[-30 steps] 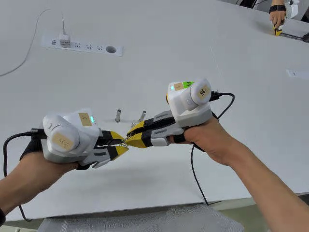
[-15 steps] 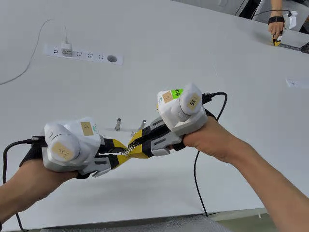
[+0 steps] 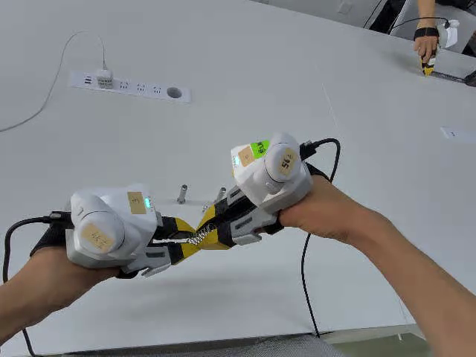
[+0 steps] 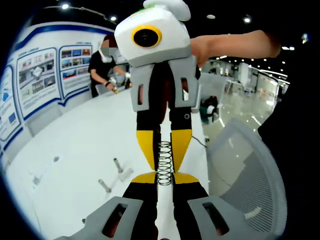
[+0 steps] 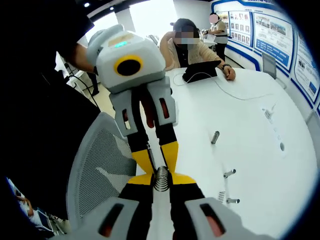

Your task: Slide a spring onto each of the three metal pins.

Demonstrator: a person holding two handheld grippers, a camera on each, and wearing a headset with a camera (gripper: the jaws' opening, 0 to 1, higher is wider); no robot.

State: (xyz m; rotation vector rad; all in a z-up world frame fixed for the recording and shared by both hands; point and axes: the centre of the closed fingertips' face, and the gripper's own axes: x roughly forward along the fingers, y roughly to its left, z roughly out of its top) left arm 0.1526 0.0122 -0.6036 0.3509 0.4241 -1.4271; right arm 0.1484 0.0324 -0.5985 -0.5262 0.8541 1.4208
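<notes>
Two grippers meet tip to tip above the white counter (image 3: pixel 312 97), and a single spring (image 3: pixel 198 236) bridges the short gap between them. The left gripper (image 3: pixel 184 242) has its yellow-tipped jaws pressed together on one end of the spring. In the left gripper view the coils rise straight out from between that gripper's own tips. The right gripper (image 3: pixel 210 229) comes in from the opposite side, tilted downward, and pinches the other end. In the right gripper view the spring shows end-on, as a round coil seated between that gripper's tips. The spring hangs clear of the counter, held only by the two pairs of jaws.

Just beyond the meeting tips, a metal pin (image 3: pixel 182 195) stands on the counter. A second pin (image 3: pixel 221 194) stands close to the right gripper's jaws. The two pins are apart from each other and from the held spring. Well beyond both grippers, a power strip (image 3: pixel 134 88) lies on the counter.
</notes>
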